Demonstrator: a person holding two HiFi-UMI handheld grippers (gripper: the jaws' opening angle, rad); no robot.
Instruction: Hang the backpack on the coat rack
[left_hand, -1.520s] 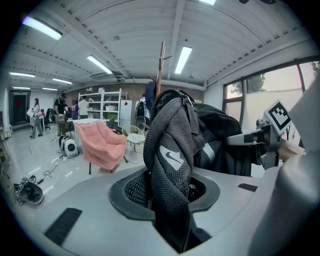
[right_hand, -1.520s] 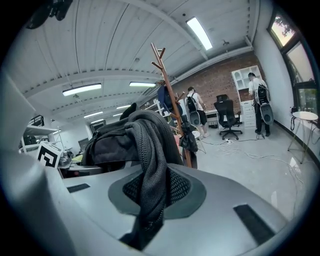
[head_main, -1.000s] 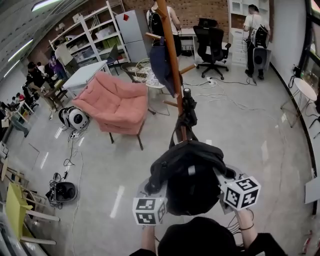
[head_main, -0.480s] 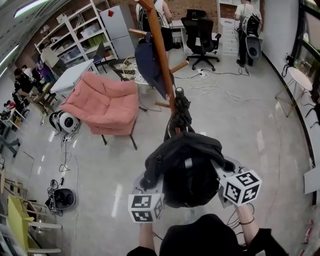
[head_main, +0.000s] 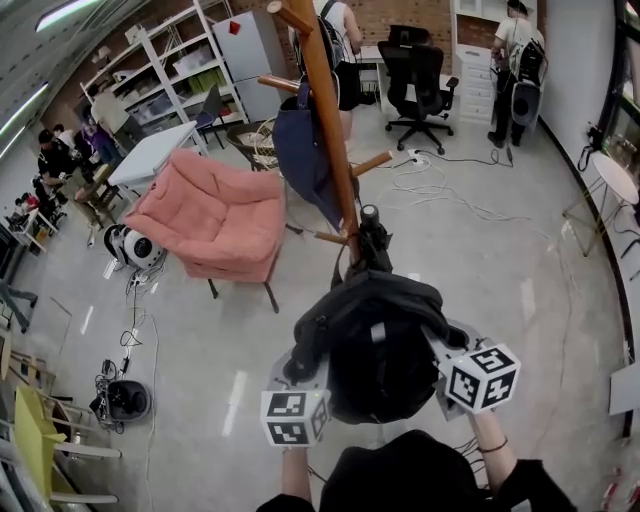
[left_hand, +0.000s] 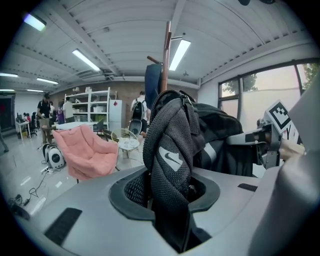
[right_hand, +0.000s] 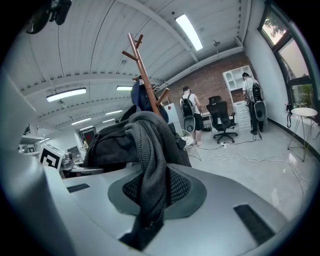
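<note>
**Backpack in the air, rack dead ahead, hanging yet to come**

Here we are: the black backpack (head_main: 375, 345) is off the floor, held low in the centre of the head view between both tools. The left gripper (left_hand: 167, 200) has its jaws clenched on a mesh shoulder strap (left_hand: 170, 150) with a white logo. The right gripper (right_hand: 147, 205) is pinched on a second mesh strap (right_hand: 150, 165). Both sides have a firm grip, so the pick-up looks done.

What's left, by my reading, is the whole finish. The bag hangs just in front of the wooden coat rack (head_main: 330, 130) and touches no peg. A bare peg (head_main: 372, 163) juts out right of the pole at upper centre, and a navy garment (head_main: 303, 150) already takes up the left side. A strap has to go over a free peg and be let go.

The floor (head_main: 500, 290) is pale and glossy, with cables (head_main: 440, 195) trailing at upper right. There's a pink armchair (head_main: 215, 215) at left, white shelving (head_main: 185, 65) at upper left and a black office chair (head_main: 415, 70) at top. People stand along the far edges.
</note>
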